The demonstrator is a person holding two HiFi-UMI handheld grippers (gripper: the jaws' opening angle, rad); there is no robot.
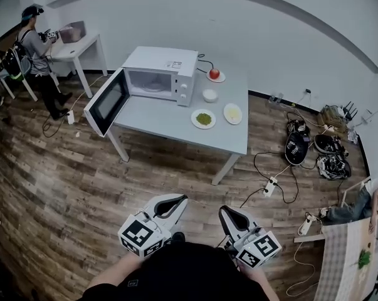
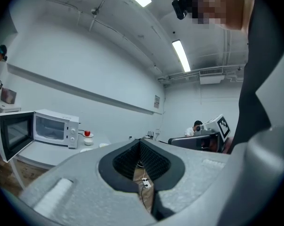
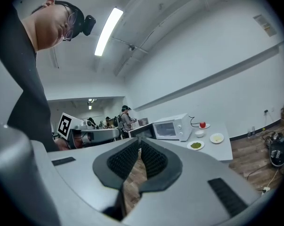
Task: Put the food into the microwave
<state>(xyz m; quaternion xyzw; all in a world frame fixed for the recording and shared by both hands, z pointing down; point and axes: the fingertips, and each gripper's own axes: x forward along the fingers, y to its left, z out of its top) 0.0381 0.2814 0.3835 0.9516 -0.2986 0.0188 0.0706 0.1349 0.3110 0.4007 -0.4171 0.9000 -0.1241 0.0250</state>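
**Approach step: nothing picked up yet**

Both grippers are hovering level in front of the person, well apart from the grey rectangular table [image 1: 176,127].
- Left gripper [image 1: 175,200]: ribbed pads are pressing together at the tips, with nothing between them.
- Right gripper [image 1: 227,212]: same, pads together and empty.

The white microwave oven [image 1: 160,74] is sitting on the table's left part with its dark-glass door [image 1: 106,102] hanging wide open.

All the food is sitting on the table to the microwave's right:
- white plate of green food [image 1: 203,118], nearest the front
- white plate of pale yellow food [image 1: 232,113], just beside it
- small white bowl [image 1: 210,95], behind them
- round red fruit on a saucer [image 1: 214,73], at the back

My read is that the step in hand is getting within reach. The next move calls for opening the jaws, taking one dish by its rim, keeping it level, and carrying it left into the cavity. I can't tell which dish comes first.
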